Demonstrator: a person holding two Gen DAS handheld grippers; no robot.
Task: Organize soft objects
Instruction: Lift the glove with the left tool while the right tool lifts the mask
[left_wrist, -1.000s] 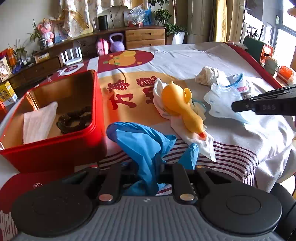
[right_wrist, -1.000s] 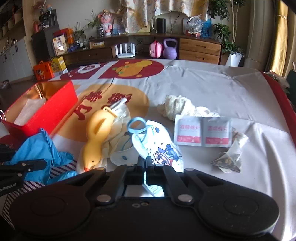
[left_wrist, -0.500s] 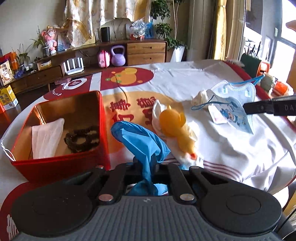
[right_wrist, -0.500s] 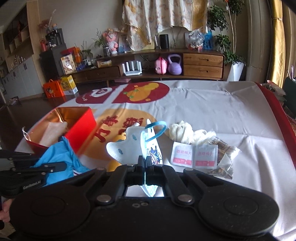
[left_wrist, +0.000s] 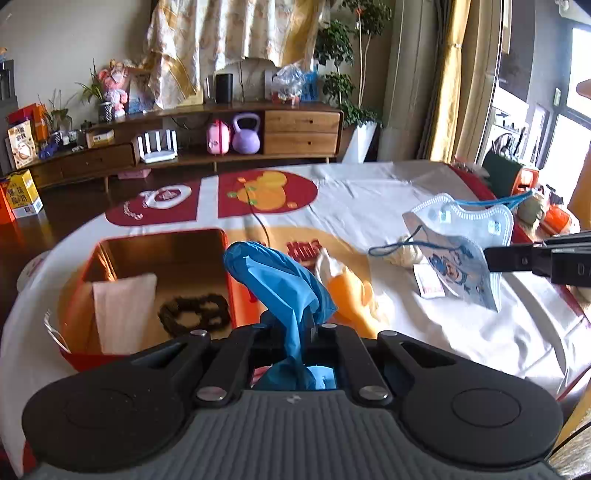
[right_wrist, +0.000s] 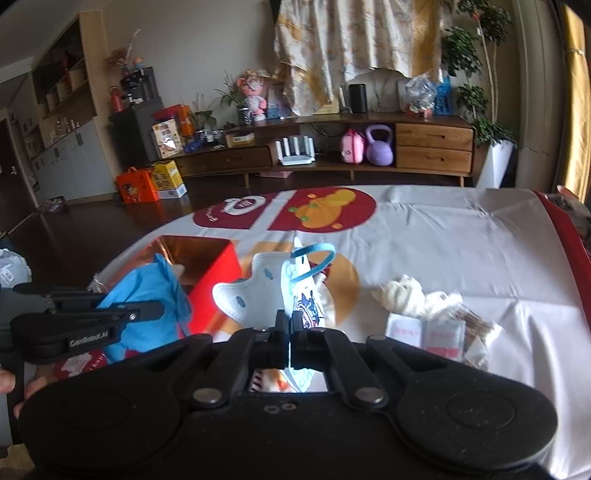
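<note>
**Both hand-held grippers clamped on soft items above the counter**

Left wrist view: The left hand-held gripper (left_wrist: 295, 326) is closed tight on a blue nitrile glove (left_wrist: 279, 278); the glove bunches up above the fingertips and a tail hangs down behind them. The glove is clear of the counter (left_wrist: 369, 206), which wears a white cloth with red and orange print. To the left, a red tin box (left_wrist: 229, 280) sits open on the cloth. Inside it lie a white folded tissue (left_wrist: 123, 310) and a dark hair scrunchie (left_wrist: 194, 314), side by side. An orange rubber duck (left_wrist: 349, 299) lies just right of the glove, on the cloth. At right, the right hand-held gripper (left_wrist: 489, 260) holds a child's face mask (left_wrist: 461, 251) by one edge, off the cloth, blue ear loops trailing.

Right wrist view: The right hand-held gripper (right_wrist: 288, 319) is fully closed on the face mask (right_wrist: 266, 284), which stands upright from the fingertips with a blue loop on top. The left hand-held gripper (right_wrist: 155, 312) enters from the left with the blue glove (right_wrist: 147, 291), in front of the red tin box (right_wrist: 218, 280). On the cloth to the right lie a cream cloth bundle (right_wrist: 402, 295) and two white sachets (right_wrist: 424, 334), near each other.
</note>
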